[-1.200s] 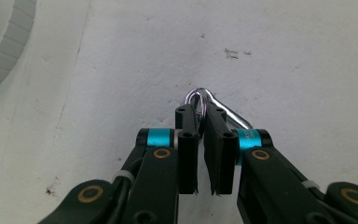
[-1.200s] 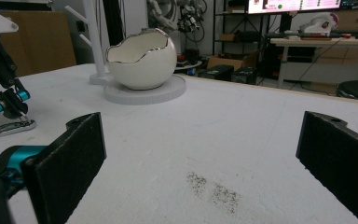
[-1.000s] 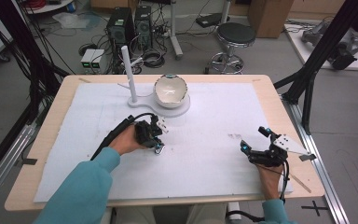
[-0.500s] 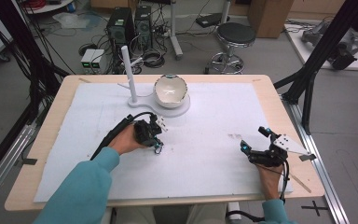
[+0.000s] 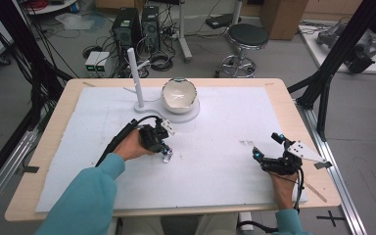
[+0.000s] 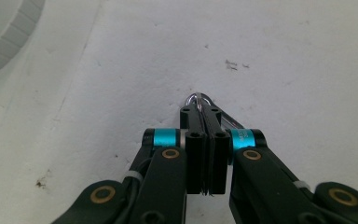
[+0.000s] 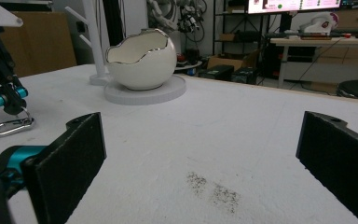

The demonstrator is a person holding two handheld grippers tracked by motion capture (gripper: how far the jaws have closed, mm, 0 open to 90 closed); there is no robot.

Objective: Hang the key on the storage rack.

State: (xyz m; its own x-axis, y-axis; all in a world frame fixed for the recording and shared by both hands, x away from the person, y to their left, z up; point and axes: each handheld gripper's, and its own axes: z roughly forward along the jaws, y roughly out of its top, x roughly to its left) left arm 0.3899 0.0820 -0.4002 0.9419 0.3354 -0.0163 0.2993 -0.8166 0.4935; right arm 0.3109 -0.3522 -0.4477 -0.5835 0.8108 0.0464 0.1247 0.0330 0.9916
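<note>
Nothing has shifted since a second ago. Left gripper (image 5: pixel 165 152) pinches a silver carabiner (image 7: pixel 13 126) against the white mat (image 5: pixel 215 147); right gripper (image 5: pixel 267 147) rests agape

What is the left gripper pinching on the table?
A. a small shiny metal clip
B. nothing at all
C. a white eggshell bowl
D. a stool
A: the left gripper has its jaws shut on a small shiny metal clip lying on the white table, while the bowl sits farther back.
</note>
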